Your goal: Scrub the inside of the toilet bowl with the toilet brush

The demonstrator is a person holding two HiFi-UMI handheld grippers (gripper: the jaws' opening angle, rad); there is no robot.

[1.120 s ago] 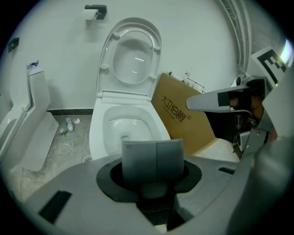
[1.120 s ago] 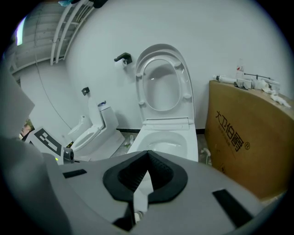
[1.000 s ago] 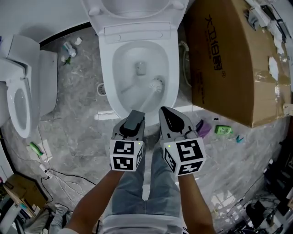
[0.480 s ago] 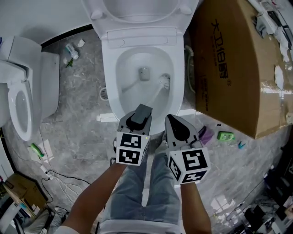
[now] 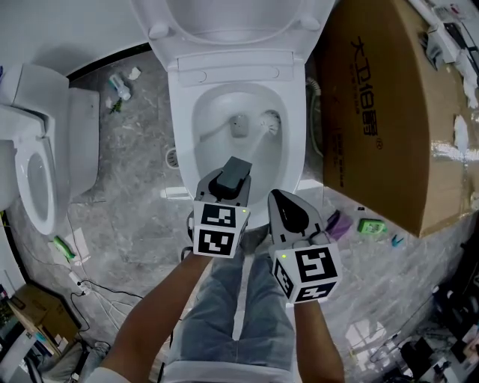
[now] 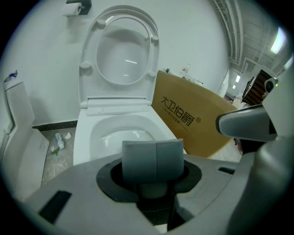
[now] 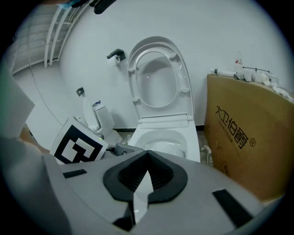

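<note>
The biggest thing we see is the brown cardboard box (image 5: 389, 112), standing on the grey stone floor (image 5: 127, 202) just to the right of the toilet (image 5: 179, 142). The toilet's seat and lid (image 5: 232, 15) are tipped up against the wall, so the bowl is open. A second white toilet (image 5: 34, 172) stands well apart at the left.

We hold both tools over the front rim. The left hand-held gripper (image 5: 235, 173) is clamped on the grey handle end (image 6: 154, 158) of the toilet brush (image 5: 270, 123); in the left gripper view that grey block fills the space between the jaws. The right hand-held gripper (image 5: 281, 198) sits just beside it with its jaws closed tip to tip (image 7: 147, 155) and nothing between them.

The brush's long axis runs from the left gripper forward and down into the bowl, slanting to the right in the head view. Its bristle head points away from us and sits low in the bowl, near the right inner wall and just beside the drain opening (image 5: 239, 125).
</note>
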